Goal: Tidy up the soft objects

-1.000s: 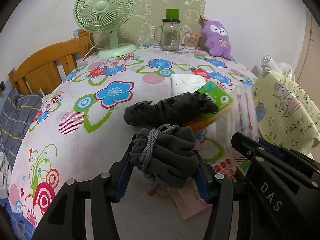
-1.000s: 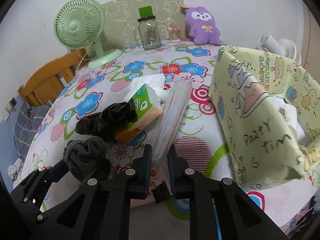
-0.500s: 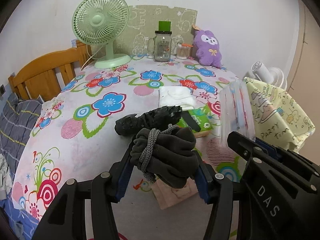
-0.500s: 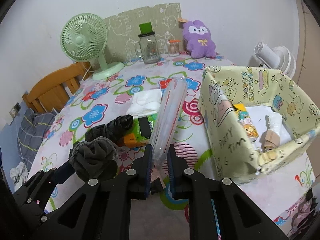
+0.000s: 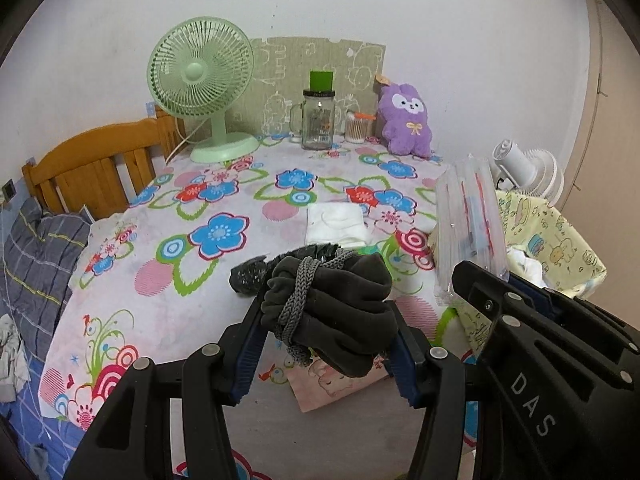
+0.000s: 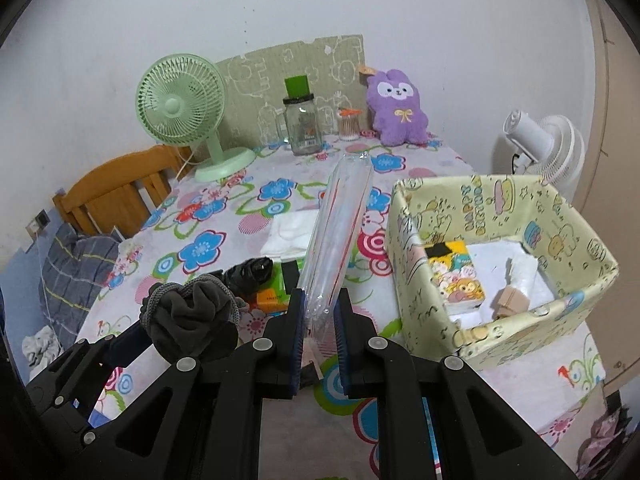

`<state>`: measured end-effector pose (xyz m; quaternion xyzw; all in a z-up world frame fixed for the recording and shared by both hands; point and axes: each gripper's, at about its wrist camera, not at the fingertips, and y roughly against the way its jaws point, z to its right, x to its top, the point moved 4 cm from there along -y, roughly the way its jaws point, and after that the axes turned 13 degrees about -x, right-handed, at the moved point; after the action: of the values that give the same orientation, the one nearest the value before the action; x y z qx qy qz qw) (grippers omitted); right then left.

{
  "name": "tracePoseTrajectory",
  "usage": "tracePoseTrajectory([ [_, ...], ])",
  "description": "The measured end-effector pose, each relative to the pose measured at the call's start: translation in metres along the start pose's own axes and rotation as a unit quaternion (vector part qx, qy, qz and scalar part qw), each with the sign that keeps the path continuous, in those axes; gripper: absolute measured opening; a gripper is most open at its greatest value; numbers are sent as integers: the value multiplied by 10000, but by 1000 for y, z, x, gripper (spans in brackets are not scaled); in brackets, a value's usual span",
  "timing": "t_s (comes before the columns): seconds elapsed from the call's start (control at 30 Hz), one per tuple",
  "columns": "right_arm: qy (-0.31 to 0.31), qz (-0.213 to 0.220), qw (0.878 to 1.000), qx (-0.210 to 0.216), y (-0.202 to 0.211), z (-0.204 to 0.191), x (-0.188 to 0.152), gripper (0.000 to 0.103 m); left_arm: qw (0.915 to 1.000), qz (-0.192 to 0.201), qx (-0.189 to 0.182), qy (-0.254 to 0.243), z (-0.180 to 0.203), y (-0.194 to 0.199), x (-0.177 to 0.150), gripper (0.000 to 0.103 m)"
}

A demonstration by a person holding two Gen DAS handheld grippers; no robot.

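My left gripper (image 5: 326, 322) is shut on a dark grey balled-up sock bundle (image 5: 336, 312) tied with a knitted cord, held above the flowered table (image 5: 168, 248). The same bundle (image 6: 192, 320) shows at lower left in the right wrist view. My right gripper (image 6: 318, 324) is shut on a clear plastic zip bag (image 6: 340, 224) that sticks up and forward from the jaws. This bag (image 5: 468, 224) stands to the right in the left wrist view. A yellow cartoon-print box (image 6: 416, 256) sits on the right, holding a tissue pack (image 6: 456, 280) and white cloth.
On the table lie a black rolled item (image 6: 250, 274), a green-orange tissue pack (image 6: 274, 292) and a folded white cloth (image 5: 338, 224). At the back stand a green fan (image 5: 202, 80), a glass jar (image 5: 318, 124), a purple plush (image 5: 406, 120). A wooden headboard (image 5: 92, 164) is left.
Both grippers have risen with their loads and drawn back from the table. The yellow box's inside has come into the right wrist view.
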<state>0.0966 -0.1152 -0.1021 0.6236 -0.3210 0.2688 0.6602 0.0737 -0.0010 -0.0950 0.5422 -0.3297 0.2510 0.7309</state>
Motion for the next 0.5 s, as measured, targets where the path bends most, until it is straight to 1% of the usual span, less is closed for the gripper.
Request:
tracePoseTrajectory([
  [0.23, 66, 180, 9998, -7, 16, 2, 14, 17, 9998, 165, 10, -92, 9, 14, 14, 58],
  [0.5, 46, 317, 9995, -30, 27, 10, 28, 17, 9995, 268, -48, -166, 21, 19, 26, 58],
])
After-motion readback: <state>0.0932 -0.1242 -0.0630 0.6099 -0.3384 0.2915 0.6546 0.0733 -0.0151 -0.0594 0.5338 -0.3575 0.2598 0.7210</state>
